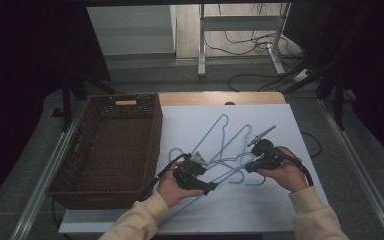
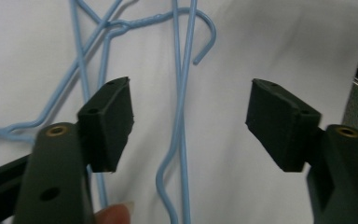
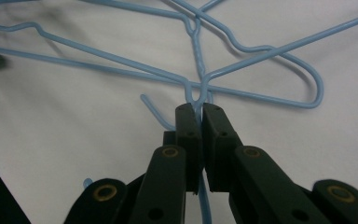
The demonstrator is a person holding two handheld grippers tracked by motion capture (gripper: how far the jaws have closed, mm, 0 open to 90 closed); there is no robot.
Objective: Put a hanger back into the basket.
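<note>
High view: several light-blue wire hangers (image 1: 223, 150) lie tangled on the white sheet (image 1: 275, 200) that covers the table, just right of the brown wicker basket (image 1: 110, 145). Both grippers sit at the near edge of the hanger pile.

Right gripper (image 1: 254, 166), right of the basket and beyond the pile's middle: its jaws are pressed together on one hanger's twisted neck (image 3: 198, 100), just below the hook.

Left gripper (image 1: 207, 189), between basket and right gripper: its jaws stand spread apart. Two hanger wires (image 2: 182, 116) run between the pads (image 2: 114, 116) without touching either. A fingertip (image 2: 114, 215) rests at the gripper's base.
</note>
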